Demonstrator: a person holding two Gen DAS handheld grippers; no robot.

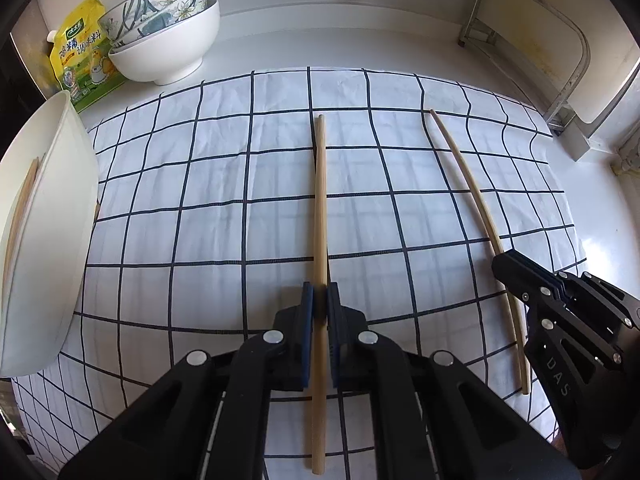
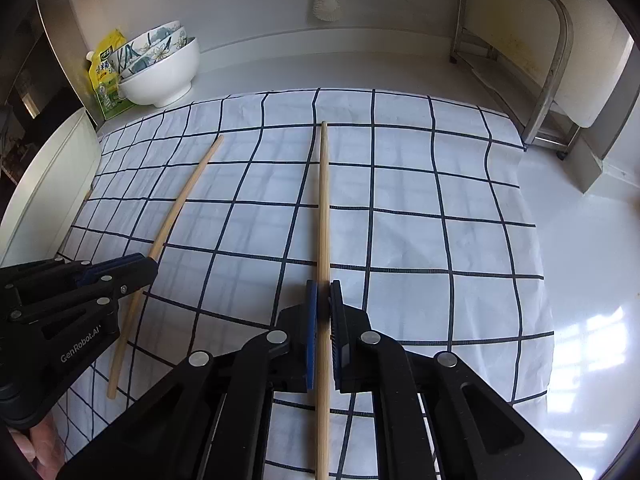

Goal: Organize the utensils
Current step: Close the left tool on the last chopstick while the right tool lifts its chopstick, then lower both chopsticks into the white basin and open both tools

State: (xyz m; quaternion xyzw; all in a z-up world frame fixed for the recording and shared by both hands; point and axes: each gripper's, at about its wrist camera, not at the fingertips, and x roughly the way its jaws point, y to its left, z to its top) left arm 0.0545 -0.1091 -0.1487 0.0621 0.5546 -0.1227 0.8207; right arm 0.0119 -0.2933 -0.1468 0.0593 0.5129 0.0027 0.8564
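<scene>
Left hand-held gripper [image 1: 321,300]: blue-padded black jaws closed on a pale round bamboo chopstick [image 1: 320,200], gripped below mid-length, its shaft running ahead over a white cloth with dark grid lines [image 1: 200,200]; right hand-held gripper [image 2: 323,300]: likewise clamped on a second pale bamboo chopstick [image 2: 325,200], tip forward over the same cloth; we cannot tell whether either stick is lifted or lying flat.

Left edge: large plain white bowl [image 1: 52,220], tilted in view, with at least one more wooden chopstick [image 1: 20,216] inside; we take it for the collecting vessel.

Rear of the white bench [image 2: 580,280]: stack of a white bowl and blue-flowered bowls [image 1: 168,32]; yellow-green printed food pouch [image 1: 80,60]; metal-framed rack [image 2: 520,60].

Risks, as we judge: each grip is narrow on a long thin stick, so a stick may pivot or slip during carrying; the two hand-held grippers sit close and may collide; a tip may strike the bowl's rim.

Lettering: "GenRobot.AI" on the left hand-held gripper's body; "DAS" on the right one's; Chinese characters on the pouch, not legible to us.
</scene>
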